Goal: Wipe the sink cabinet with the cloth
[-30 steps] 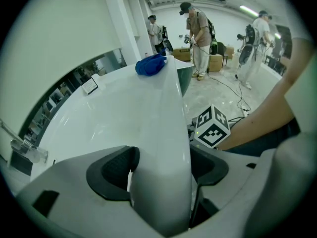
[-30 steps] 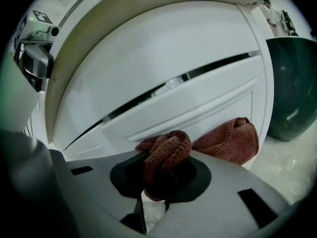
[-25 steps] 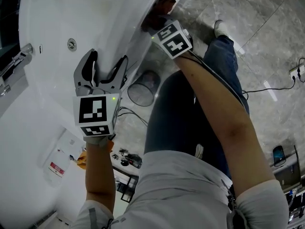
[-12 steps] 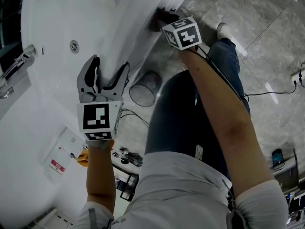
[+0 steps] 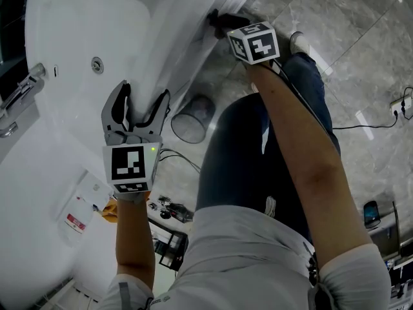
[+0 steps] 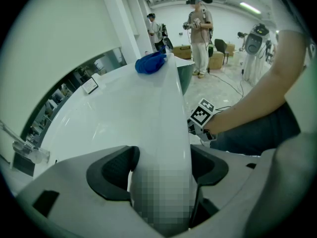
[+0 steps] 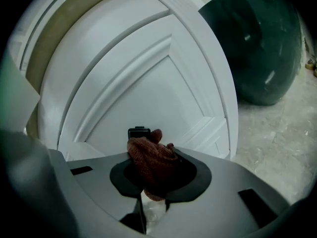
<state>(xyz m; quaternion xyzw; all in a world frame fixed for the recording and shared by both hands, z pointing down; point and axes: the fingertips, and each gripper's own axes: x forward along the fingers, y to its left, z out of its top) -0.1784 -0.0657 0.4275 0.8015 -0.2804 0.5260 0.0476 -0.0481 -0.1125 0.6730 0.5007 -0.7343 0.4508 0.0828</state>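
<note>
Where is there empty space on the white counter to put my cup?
The counter is bare between the small card and the blue bundle. It's crowded near the left gripper, open around the rim, and by the cabinet door, where the right gripper holds the cloth.

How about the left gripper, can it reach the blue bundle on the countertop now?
Probably yes, with a stretch: the left gripper is open astride the countertop edge, and nothing stands between it and the blue bundle at the far end.
</note>
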